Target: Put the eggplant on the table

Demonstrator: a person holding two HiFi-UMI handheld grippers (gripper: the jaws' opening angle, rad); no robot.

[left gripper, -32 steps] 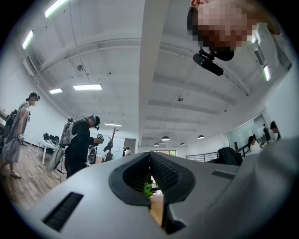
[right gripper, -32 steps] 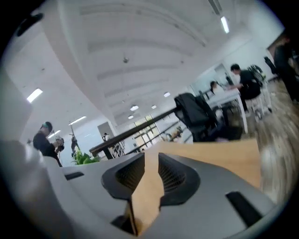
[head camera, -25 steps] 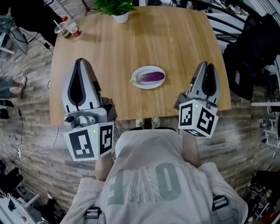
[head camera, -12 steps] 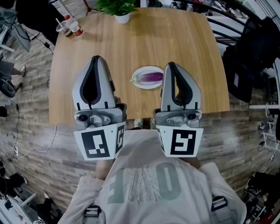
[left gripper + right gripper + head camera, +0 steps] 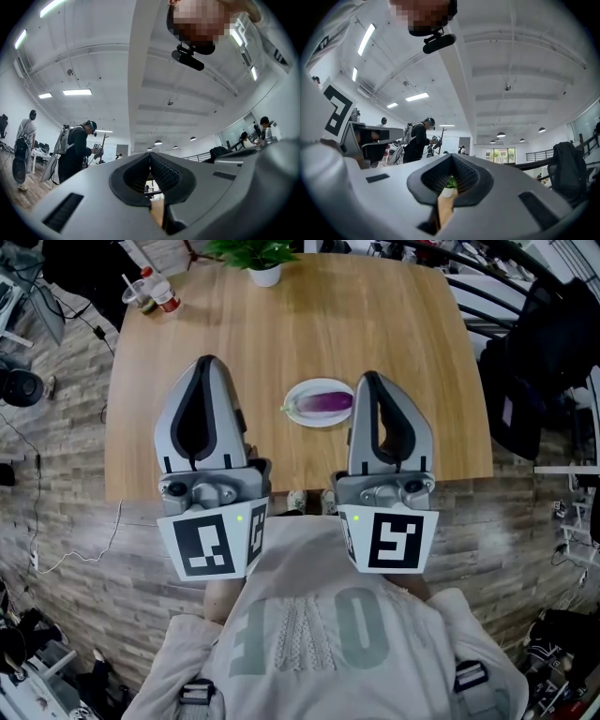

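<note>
A purple eggplant (image 5: 326, 403) lies on a small white plate (image 5: 302, 418) in the middle of the wooden table (image 5: 281, 324). Both grippers are held side by side in front of the person's chest, over the table's near edge, pointing away and slightly up. My left gripper (image 5: 207, 363) is shut with nothing in it, and stands left of the plate. My right gripper (image 5: 368, 378) is also shut and holds nothing; its tip shows just right of the plate. In both gripper views the jaws meet, at the left gripper (image 5: 150, 155) and the right gripper (image 5: 452, 157).
A potted plant (image 5: 255, 261) stands at the table's far edge and shows between the right jaws (image 5: 450, 183). A cup and a bottle (image 5: 150, 292) sit at the far left corner. Dark chairs and bags (image 5: 553, 343) crowd the right side. A person (image 5: 75, 150) stands in the background.
My right gripper has swung left from the table's right edge to beside the plate, risen and shut. The left gripper has shifted slightly right and forward.
</note>
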